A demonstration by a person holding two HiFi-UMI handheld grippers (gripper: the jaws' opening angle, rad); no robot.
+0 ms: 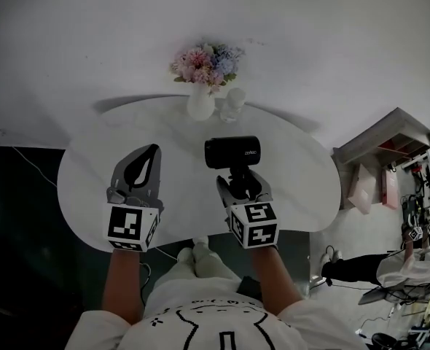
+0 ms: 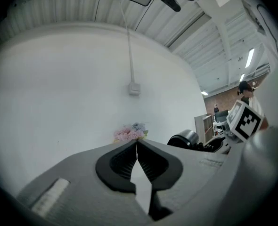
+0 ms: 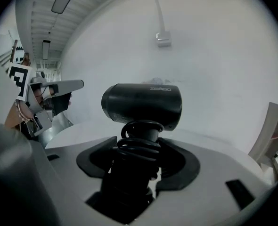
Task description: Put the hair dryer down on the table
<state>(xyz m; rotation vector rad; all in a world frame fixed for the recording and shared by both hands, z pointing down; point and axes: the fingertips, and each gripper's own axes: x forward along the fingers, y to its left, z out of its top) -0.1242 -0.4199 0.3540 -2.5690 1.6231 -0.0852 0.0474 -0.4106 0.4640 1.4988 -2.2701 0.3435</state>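
now right gripper (image 1: pixel 240 182) pinches hair dryer (image 1: pixel 232 152) handle; left gripper (image 1: pixel 151 153) jaws pressed together.

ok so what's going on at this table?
A person works two hand-held grippers over a round white table. The right hand-held gripper is clamped on the cord-wrapped handle of a black hair dryer, which has not been let go. The left hand-held gripper is shut and empty beside it. A white vase of pink flowers stands at the far edge.
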